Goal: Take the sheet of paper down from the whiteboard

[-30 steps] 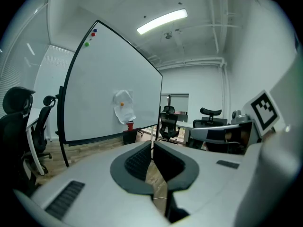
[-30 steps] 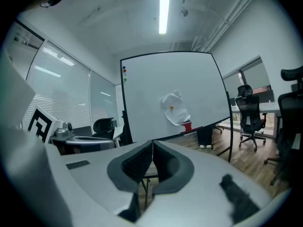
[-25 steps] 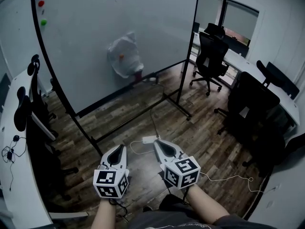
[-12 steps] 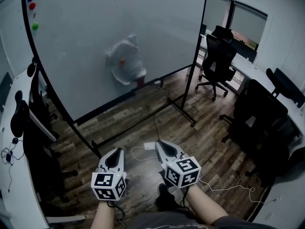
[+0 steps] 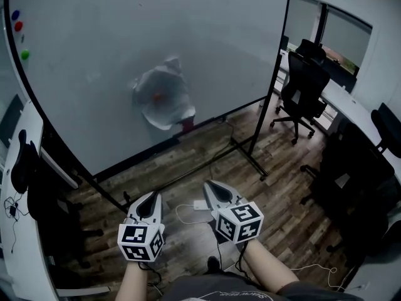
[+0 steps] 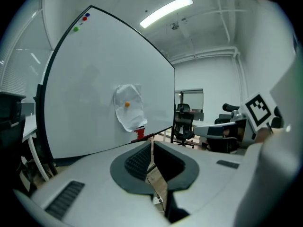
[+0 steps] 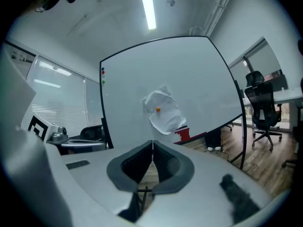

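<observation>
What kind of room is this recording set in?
Most likely an office or meeting room: a large freestanding whiteboard with a crumpled sheet of paper stuck on it, black office chairs, and a long white desk.

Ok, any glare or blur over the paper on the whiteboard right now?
Head view: dim, soft, the sheet of paper looks smeared; no glare on the whiteboard. Left gripper view: fisheye bows the board's frame, ceiling light blown out. Right gripper view: paper crisp, orange magnet plain.
</observation>
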`<state>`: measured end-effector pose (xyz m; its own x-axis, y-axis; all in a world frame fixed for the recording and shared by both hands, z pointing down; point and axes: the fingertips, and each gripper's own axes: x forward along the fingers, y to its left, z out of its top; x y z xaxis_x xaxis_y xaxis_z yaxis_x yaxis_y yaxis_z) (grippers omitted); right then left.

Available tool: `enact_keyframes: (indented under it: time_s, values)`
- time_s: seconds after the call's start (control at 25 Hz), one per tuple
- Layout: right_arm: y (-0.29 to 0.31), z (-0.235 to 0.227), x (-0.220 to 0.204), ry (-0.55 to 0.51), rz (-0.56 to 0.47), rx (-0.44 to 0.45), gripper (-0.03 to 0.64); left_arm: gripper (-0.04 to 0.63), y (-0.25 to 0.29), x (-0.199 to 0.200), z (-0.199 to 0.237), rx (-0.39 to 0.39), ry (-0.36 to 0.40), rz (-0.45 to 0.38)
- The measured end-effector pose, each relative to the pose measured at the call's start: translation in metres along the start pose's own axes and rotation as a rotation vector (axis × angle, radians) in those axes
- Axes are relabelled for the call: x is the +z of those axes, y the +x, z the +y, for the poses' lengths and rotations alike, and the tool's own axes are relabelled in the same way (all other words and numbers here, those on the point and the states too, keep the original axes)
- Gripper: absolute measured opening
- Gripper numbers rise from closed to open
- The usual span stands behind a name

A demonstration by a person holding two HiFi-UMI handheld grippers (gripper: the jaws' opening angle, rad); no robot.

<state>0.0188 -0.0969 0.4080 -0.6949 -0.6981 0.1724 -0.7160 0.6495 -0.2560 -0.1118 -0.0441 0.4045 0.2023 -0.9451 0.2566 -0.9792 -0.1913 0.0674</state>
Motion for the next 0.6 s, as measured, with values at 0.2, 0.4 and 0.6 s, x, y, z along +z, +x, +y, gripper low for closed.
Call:
enact_keyframes:
  time_s: [0.2,0.4,0.6]
  values:
    - [0.020,-0.039,0.010,0.004,0.012,0.033,0.023,0.028,0.041,0.012,-0.005,0.038,-0.001,-0.005]
    - [0.032,-0.071,0.016,0.001,0.022,0.049,0.023,0.028,0.062,0.011,-0.011,0.072,0.001,0.001]
    - [0.048,-0.077,0.016,0.022,0.035,0.061,0.023,0.028,0.070,0.019,-0.007,0.096,0.020,0.005]
